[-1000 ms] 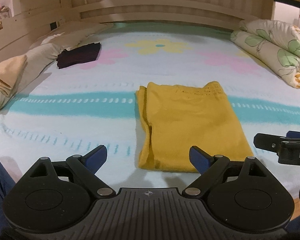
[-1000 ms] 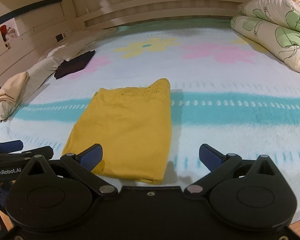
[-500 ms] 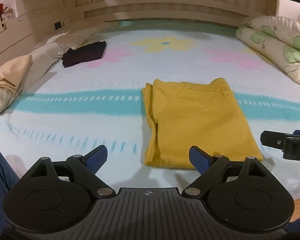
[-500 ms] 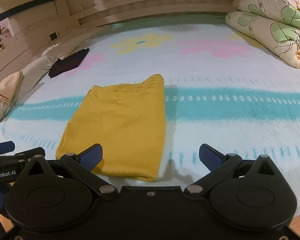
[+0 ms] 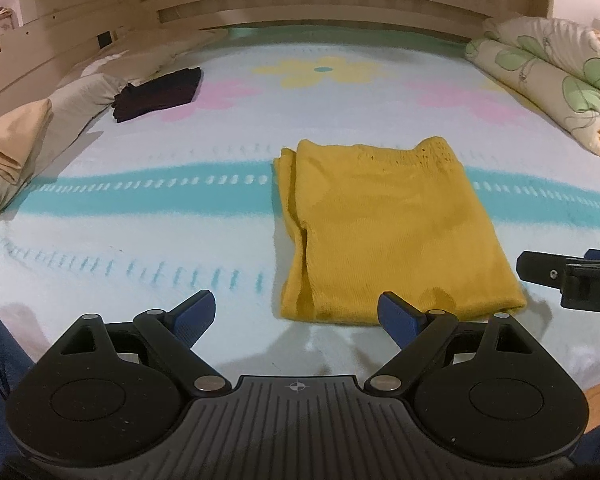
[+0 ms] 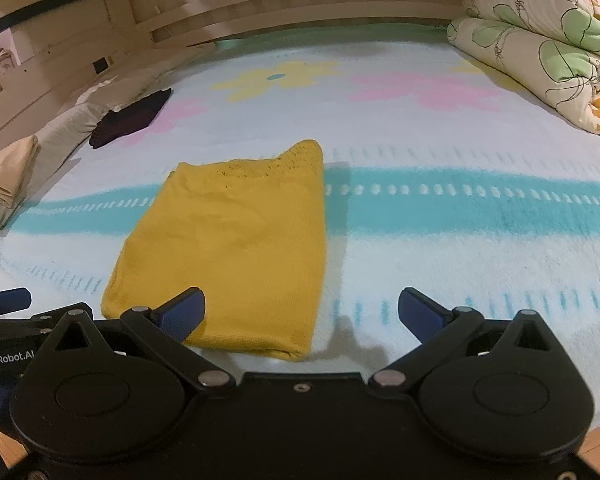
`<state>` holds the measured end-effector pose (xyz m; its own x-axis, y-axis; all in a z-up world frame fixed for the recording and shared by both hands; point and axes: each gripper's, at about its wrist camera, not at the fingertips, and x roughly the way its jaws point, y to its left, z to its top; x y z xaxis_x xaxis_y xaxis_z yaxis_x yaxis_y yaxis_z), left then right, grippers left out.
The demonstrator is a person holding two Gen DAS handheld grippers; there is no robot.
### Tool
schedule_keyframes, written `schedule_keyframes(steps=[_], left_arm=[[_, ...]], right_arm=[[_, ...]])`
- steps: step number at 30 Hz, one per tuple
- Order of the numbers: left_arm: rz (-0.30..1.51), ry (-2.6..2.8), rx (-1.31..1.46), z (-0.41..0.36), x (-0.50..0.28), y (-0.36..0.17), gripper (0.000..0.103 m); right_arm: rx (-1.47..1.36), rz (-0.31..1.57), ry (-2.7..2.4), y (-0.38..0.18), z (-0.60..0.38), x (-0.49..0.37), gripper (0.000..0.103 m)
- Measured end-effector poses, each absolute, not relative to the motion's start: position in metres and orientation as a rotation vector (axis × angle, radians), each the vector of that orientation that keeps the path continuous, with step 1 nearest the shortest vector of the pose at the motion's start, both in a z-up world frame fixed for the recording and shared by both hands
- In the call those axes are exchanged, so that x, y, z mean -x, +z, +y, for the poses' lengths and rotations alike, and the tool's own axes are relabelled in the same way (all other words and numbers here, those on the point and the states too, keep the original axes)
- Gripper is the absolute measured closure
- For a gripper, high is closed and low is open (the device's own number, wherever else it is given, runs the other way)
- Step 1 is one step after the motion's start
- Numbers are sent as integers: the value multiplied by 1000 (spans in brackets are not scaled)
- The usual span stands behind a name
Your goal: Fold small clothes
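Observation:
A mustard-yellow knit garment point(image 5: 384, 232) lies folded into a rectangle on the bed, its layered edge on the left. In the right wrist view the same yellow garment point(image 6: 236, 248) sits left of centre. My left gripper point(image 5: 296, 314) hovers open just short of the garment's near edge, nothing between its blue pads. My right gripper point(image 6: 300, 312) is open too, its left pad over the garment's near right corner, apart from the cloth. Each gripper shows at the edge of the other's view: the right gripper point(image 5: 568, 280), the left gripper point(image 6: 8, 320).
The bed point(image 5: 140, 240) has a pale sheet with a teal stripe and flower prints. A folded dark garment point(image 5: 160, 92) and a beige cloth pile point(image 5: 8, 152) lie at the left. A rolled floral quilt point(image 5: 552, 76) sits at the far right. A wooden headboard runs along the back.
Both views have shifted slightly, with the garment now a little further ahead of the grippers. Both grippers stayed open and nothing was touched.

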<state>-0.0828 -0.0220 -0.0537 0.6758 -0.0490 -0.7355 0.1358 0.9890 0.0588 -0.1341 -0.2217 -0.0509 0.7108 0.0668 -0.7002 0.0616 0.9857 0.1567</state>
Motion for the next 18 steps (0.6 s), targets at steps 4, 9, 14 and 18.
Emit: schedule_keyframes(steps=[4,9,14,18], left_arm=[[831,-106,-107,-21,81,-54,14],[839,-110,-106,-23,81,-56,14],[849,-112,-104,-24,79,-58,14],[856,-113,-100,-24,79,-59,14]], right_arm=[[-173,787,-3,-52,-221,133,0],[-176,794,-7,-53,-222,133,0],[-177,796,-6,-54,-223,132,0],[-177,798,-7,-54,-223,132,0]])
